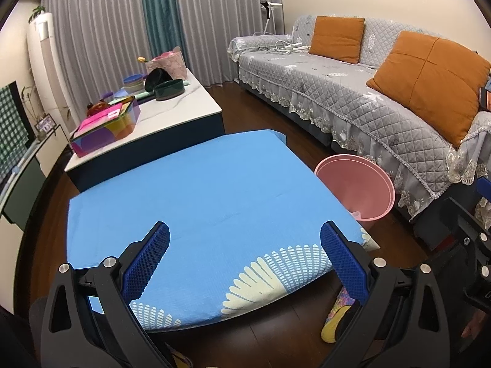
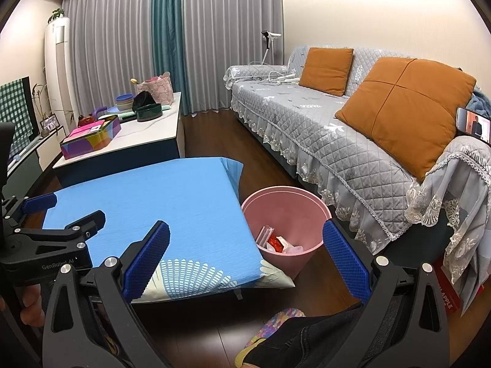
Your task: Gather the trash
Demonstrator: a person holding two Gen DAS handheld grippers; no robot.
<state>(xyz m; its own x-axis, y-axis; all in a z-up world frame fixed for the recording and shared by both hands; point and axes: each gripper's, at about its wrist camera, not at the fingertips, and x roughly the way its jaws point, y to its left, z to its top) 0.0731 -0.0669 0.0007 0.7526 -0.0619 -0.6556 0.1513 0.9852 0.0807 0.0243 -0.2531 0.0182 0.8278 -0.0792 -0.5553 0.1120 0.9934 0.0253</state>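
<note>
Orange cushions [image 2: 402, 110] on grey sofa [image 2: 322, 135]; cluttered white table [image 1: 172, 113]; phone [image 2: 472, 125], perhaps, on armrest.

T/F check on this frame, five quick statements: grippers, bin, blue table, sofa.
1. Both grippers are open and hold nothing. True: the left gripper and the right gripper both have their jaws spread wide with nothing between them.
2. The pink bin is empty. False: wrappers lie at its bottom.
3. The bin stands on the floor between the blue table and the sofa. True.
4. Trash lies on the blue tabletop. False: no trash shows on the blue cloth in either view.
5. The sofa carries green cushions. False: the two cushions are orange.
</note>
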